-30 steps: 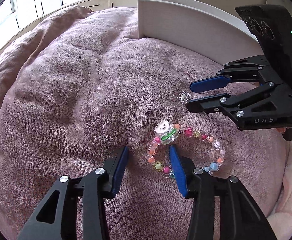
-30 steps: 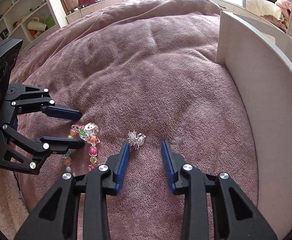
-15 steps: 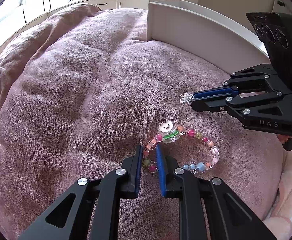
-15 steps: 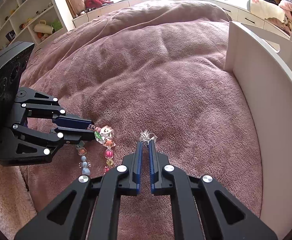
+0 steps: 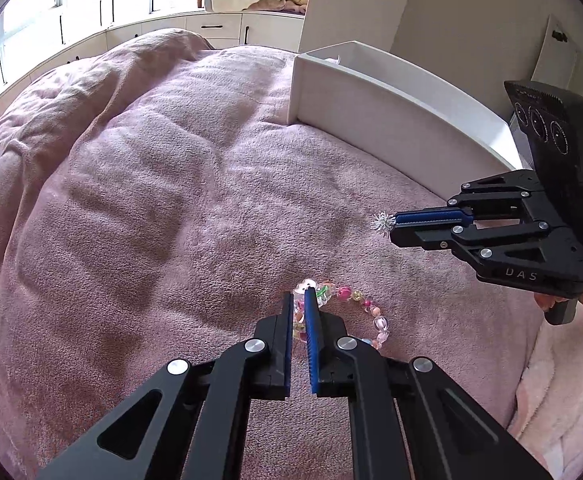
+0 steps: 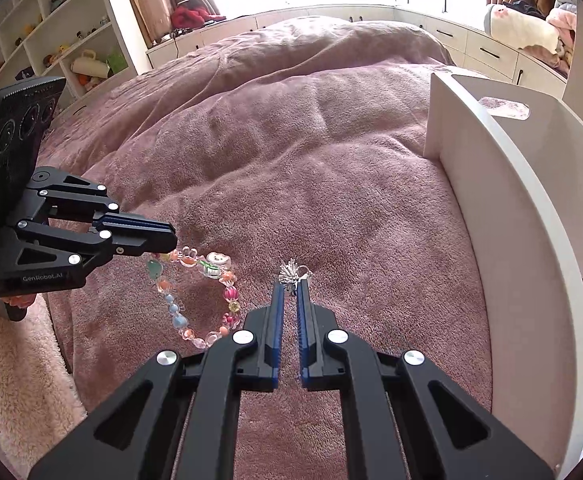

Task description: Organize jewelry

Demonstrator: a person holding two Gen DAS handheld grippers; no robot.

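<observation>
A colourful bead bracelet (image 5: 375,314) with a white bear charm hangs from my left gripper (image 5: 298,300), which is shut on it and holds it above the mauve blanket; in the right wrist view the bracelet (image 6: 195,292) dangles in a loop from that gripper (image 6: 167,240). My right gripper (image 6: 290,286) is shut on a small spiky silver earring (image 6: 291,272) and holds it off the blanket. The left wrist view shows the earring (image 5: 382,222) at the right gripper's tips (image 5: 395,226).
A white tray (image 6: 531,216) with tall walls and a handle cutout sits on the bed to the right; it also shows in the left wrist view (image 5: 391,120). A pink fluffy blanket (image 6: 7,368) lies at the bed's near edge. Shelves and cabinets line the far walls.
Both grippers closed, the left on the bracelet and the right on the earring, then lifted them off the blanket.
</observation>
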